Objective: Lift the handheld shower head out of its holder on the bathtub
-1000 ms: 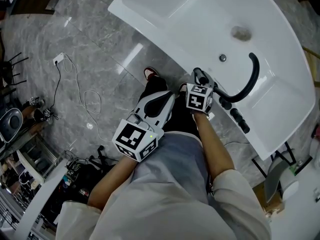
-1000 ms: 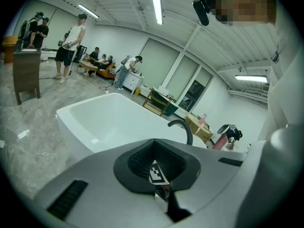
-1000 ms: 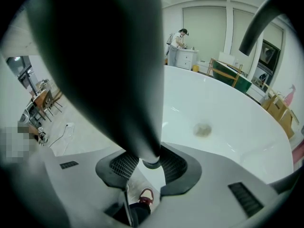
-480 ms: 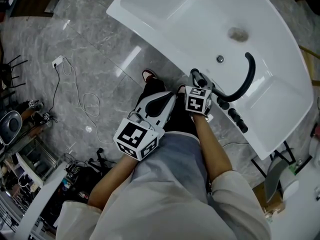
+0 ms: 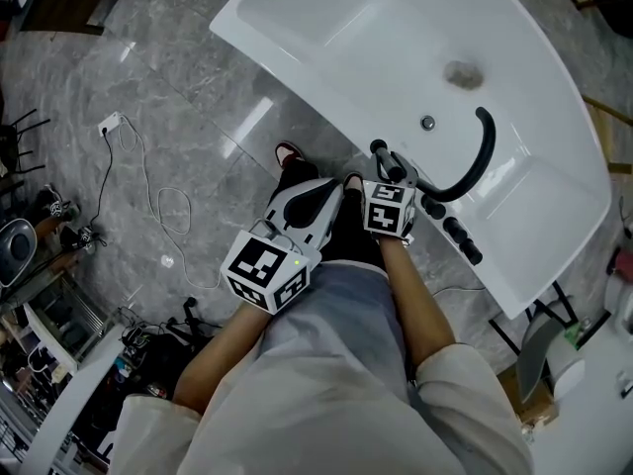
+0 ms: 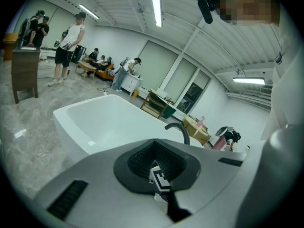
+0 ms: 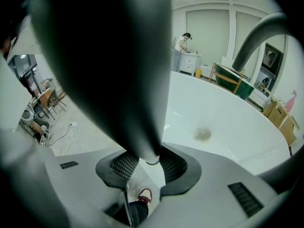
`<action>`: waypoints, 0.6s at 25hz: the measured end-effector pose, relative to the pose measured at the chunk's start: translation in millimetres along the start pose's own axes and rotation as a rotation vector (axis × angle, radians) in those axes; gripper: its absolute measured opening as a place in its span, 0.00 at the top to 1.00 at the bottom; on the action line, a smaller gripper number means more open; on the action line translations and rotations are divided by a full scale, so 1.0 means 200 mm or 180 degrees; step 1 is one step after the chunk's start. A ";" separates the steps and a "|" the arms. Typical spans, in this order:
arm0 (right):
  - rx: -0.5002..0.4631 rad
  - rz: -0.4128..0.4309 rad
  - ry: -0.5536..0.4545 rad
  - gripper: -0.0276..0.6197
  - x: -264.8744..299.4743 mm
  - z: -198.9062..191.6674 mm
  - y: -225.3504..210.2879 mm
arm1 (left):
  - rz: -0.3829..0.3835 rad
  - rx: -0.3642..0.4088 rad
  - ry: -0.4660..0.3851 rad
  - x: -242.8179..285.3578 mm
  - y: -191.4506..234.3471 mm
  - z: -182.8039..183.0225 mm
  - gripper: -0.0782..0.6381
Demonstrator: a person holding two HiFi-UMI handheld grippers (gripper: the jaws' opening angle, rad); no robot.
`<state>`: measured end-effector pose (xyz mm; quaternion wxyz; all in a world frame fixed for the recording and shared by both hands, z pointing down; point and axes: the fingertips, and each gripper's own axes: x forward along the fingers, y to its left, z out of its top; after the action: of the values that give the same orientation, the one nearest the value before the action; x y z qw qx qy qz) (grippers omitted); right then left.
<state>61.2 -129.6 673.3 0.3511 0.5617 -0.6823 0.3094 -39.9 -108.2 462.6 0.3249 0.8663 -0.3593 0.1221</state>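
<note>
A: Our right tool [image 7: 142,163] is clamped on the black cylindrical shower head [image 7: 109,56] at the white bathtub's [image 5: 297,82] near rim.
B: Let's lift it straight up, without twisting; our left tool [image 6: 156,161] idles, jaws apart.

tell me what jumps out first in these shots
The big white bathtub fills the top of the head view, a black curved spout rising from its near rim. At that rim the right gripper is closed on the black handheld shower head, which looms huge and dark in the right gripper view. The left gripper hangs empty beside it.
</note>
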 end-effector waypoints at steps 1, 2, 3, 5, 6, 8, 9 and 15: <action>0.0005 0.0003 -0.0007 0.73 -0.01 0.00 0.00 | -0.0001 -0.0004 -0.0010 0.00 0.00 0.00 0.90; 0.0000 0.0005 -0.0018 0.73 -0.02 0.00 0.00 | 0.0002 -0.0010 -0.0021 0.00 0.00 0.01 0.90; -0.0016 0.0005 -0.0027 0.73 -0.03 0.00 -0.01 | 0.0008 -0.0020 -0.0033 0.00 0.00 0.01 0.90; -0.0013 0.0015 -0.0041 0.73 -0.05 0.01 -0.01 | 0.0028 -0.0049 -0.0060 0.00 0.00 0.02 0.90; 0.0011 0.0029 -0.0057 0.73 -0.06 0.02 -0.01 | 0.0036 -0.0061 -0.0072 0.00 0.00 0.02 0.90; 0.0037 0.0056 -0.0087 0.73 -0.08 0.04 0.00 | 0.0047 -0.0071 -0.0088 -0.01 0.01 0.02 0.90; 0.0036 0.0068 -0.0098 0.73 -0.09 0.04 0.00 | 0.0051 -0.0073 -0.0094 -0.01 0.00 0.02 0.90; -0.0026 0.0108 -0.0149 0.73 -0.14 0.07 0.00 | 0.0076 -0.0225 -0.0185 0.00 0.01 0.05 0.90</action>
<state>62.2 -126.0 641.8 0.3320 0.5557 -0.7010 0.2993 -40.9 -115.1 456.2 0.3433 0.8530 -0.3831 0.0881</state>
